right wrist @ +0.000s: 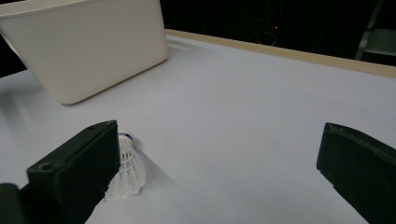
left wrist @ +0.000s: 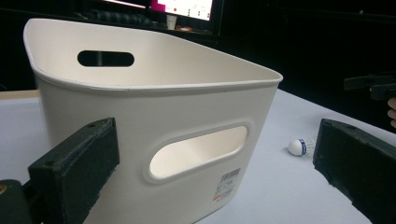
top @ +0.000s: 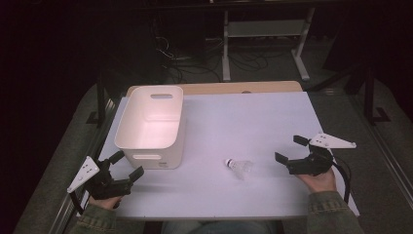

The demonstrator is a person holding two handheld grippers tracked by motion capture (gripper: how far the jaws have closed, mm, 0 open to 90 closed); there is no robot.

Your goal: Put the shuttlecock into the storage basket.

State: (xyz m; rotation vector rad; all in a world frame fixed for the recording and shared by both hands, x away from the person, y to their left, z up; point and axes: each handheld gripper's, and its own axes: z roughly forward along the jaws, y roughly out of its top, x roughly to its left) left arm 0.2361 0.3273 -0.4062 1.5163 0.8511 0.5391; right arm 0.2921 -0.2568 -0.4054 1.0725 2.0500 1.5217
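Dim room behind, cables on the floor and a lit white surface up front, so everything that mattered was easy to read. Right claw was spread wide with nothing in it, sitting low near the surface's right edge and aimed toward the shuttlecock, which lay on its side on the surface just in front of it, cork tip pointing toward the bin. In the right gripper view the shuttlecock sat off to the left-hand jaw rather than centred in the gap, so my take was that the hand needed to slide sideways first until the feathers sat midway between the jaws. I'd have closed on the skirt close to the cork, gently, since the feathers looked like they'd crush or let it squirt out. Left claw was also wide and empty, parked just beside the near wall of the white bin, close enough to steady it if needed. The bin stood upright at the left and well apart from the shuttlecock, so a lift was needed.
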